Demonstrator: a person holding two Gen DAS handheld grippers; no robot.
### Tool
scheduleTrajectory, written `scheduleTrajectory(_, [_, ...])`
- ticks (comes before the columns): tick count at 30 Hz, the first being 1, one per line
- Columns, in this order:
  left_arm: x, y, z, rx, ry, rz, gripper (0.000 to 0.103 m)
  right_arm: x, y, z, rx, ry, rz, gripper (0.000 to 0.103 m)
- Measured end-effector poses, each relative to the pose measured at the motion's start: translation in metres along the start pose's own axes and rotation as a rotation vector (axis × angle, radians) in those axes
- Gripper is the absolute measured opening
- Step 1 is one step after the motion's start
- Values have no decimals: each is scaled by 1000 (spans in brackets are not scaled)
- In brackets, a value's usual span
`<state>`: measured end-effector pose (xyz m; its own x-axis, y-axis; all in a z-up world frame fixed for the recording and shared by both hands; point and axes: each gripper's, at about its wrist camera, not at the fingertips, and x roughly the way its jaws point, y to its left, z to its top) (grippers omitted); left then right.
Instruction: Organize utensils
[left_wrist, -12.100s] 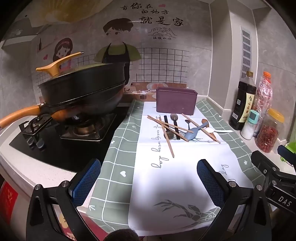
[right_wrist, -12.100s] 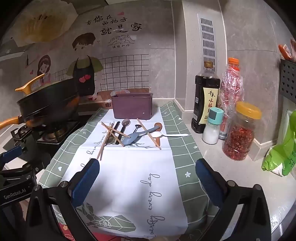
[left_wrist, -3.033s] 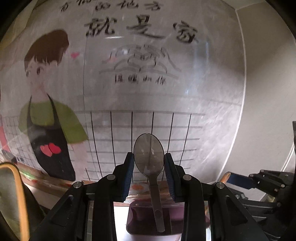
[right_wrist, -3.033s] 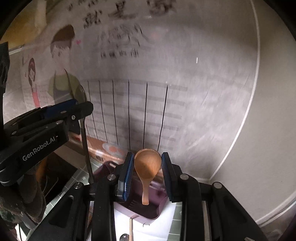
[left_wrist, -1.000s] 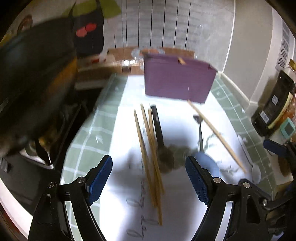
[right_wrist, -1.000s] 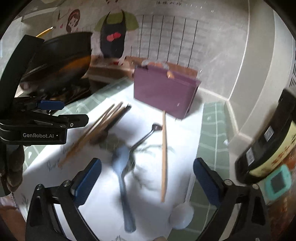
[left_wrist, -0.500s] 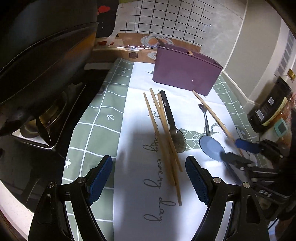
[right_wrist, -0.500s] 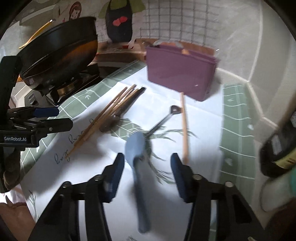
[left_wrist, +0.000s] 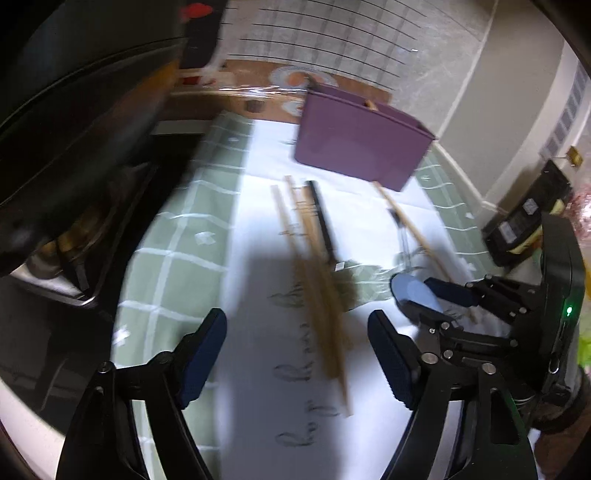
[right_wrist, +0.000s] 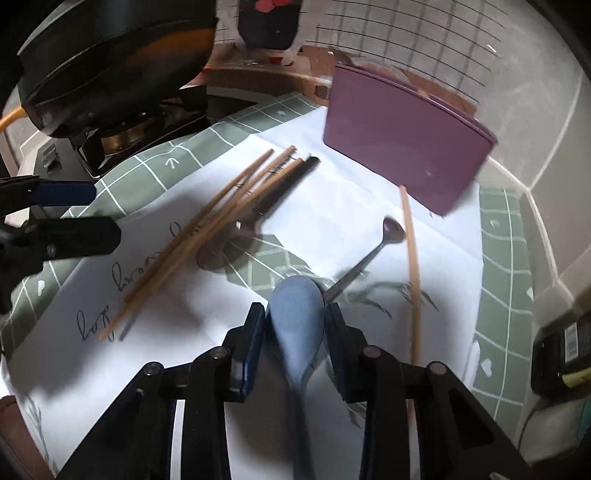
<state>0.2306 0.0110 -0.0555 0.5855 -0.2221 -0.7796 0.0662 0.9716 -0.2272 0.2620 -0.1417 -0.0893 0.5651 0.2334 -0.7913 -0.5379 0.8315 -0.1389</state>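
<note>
A blue spoon (right_wrist: 297, 317) lies on the white cloth, and my right gripper (right_wrist: 295, 339) is closing on its bowl, with both pads against the bowl's sides. In the left wrist view the right gripper (left_wrist: 424, 301) sits low at the right over the blue spoon (left_wrist: 408, 290). My left gripper (left_wrist: 299, 354) hangs over the cloth with its jaws wide and narrowing, holding nothing. A bundle of wooden chopsticks (left_wrist: 317, 280) lies ahead of it, beside a dark-handled spoon (right_wrist: 221, 254). The purple utensil box (left_wrist: 358, 144) stands at the back with handles showing inside.
A small metal spoon (right_wrist: 391, 229) and a single chopstick (right_wrist: 412, 266) lie right of the blue spoon. A black wok (right_wrist: 110, 55) sits on the stove (left_wrist: 74, 236) at the left. A dark sauce bottle (left_wrist: 524, 229) stands at the right by the wall.
My right gripper has come down over the blue spoon and its jaws have gone from wide to closed around the bowl. The left gripper has drifted a little closer to the chopsticks.
</note>
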Motion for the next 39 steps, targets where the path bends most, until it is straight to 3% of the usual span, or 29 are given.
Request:
scheduleTrajectory(5, [30,-23,36,55,37,-55,49,-11,-35,-14,108,-6,-3,30])
scheduleTrajectory(7, [50,-28,54,53,72,-20,43,-11,-45,-18,144,-2,-12,30])
scheduleTrajectory(9, [72,-31,71,44,107,69,39,-11,-54,-22,182,-1,-11,30])
scheduleTrajectory(13, [101,-39,91,58,163,126,38,-15,-57,-25,204,-13,-7,30])
scheduleTrajectory(21, [125,-52,94,126,212,171,38,-20,-60,-29,229,-25,-15,31])
scheduleTrajectory(26, [130,-39,92,115,234,210,38,-20,-63,-29,234,-21,-22,31])
scheduleTrajectory(31, [131,-32,94,102,227,189,38,-18,-61,-28,230,-17,-19,31])
scheduleTrajectory(32, [132,-34,94,109,221,182,36,-18,-60,-27,227,-16,-20,31])
scheduleTrajectory(34, [129,-39,91,117,211,169,20,-20,-58,-26,221,-18,-24,31])
scheduleTrajectory(39, [110,-45,75,146,178,127,11,-32,-56,-25,216,-44,-31,29])
